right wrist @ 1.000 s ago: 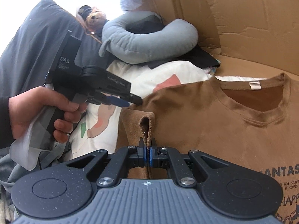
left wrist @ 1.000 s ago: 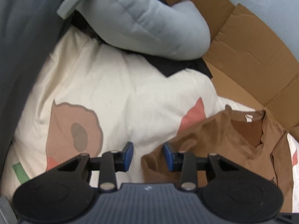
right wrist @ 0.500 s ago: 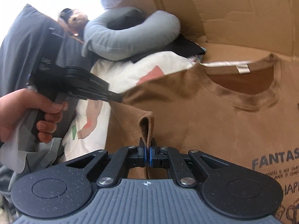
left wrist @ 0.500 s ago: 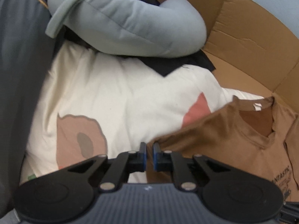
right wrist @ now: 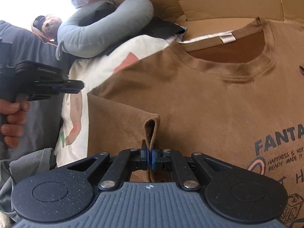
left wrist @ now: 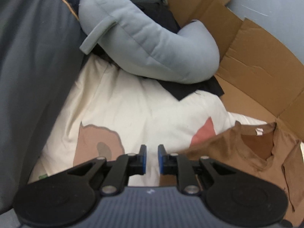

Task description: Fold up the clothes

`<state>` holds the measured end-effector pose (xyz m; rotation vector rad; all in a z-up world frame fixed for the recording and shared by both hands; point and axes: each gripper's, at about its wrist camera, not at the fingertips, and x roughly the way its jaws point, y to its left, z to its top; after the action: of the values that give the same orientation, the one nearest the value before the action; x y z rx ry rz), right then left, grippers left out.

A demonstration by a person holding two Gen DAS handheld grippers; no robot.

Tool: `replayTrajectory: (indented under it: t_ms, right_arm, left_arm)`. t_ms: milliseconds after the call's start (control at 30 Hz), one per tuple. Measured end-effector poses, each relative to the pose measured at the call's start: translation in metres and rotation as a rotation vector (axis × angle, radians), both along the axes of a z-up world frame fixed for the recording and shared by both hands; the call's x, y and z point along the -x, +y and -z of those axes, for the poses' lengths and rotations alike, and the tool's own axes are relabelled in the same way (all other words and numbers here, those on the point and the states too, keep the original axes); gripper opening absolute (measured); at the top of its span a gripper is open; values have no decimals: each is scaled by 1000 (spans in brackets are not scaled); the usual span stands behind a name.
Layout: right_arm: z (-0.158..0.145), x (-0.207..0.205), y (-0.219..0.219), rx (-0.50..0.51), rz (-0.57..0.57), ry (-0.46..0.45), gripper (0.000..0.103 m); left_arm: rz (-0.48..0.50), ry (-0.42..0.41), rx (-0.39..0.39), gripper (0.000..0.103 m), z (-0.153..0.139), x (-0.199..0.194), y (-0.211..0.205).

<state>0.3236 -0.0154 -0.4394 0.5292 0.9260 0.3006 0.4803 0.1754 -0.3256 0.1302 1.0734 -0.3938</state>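
The cream printed bedding [left wrist: 144,114] carries everything, with flattened cardboard [left wrist: 256,60] behind it and a grey-blue neck pillow [left wrist: 152,43] pushed to the back, probably to leave free space for folding. On this space the brown T-shirt [right wrist: 199,98] lies spread with its print up and its collar toward the cardboard. The right gripper [right wrist: 151,158] is clamped on a doubled fold of its edge, I think to carry this part over, while the left gripper [left wrist: 152,158] is opening its jaws above the bedding just beside the shirt, with nothing between them.

The T-shirt [right wrist: 218,102] is tan-brown with dark printed lettering. Beneath it the sheet [left wrist: 133,110] is cream with brown and coral patches. The neck pillow [left wrist: 152,43] is pale blue-grey, the cardboard [left wrist: 256,57] plain brown.
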Motion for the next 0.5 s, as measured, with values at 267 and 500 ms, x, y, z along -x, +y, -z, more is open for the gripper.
replayTrajectory:
  t_ms: [267,500]
  right_arm:
    - [11,-3,-6,-42,24,38,1]
    - [18,-6,-11,-51,21,59,1]
  left_arm:
    - [92,13,-32,22,16,24,-7]
    - [115,2,-23,28,24,25,-12]
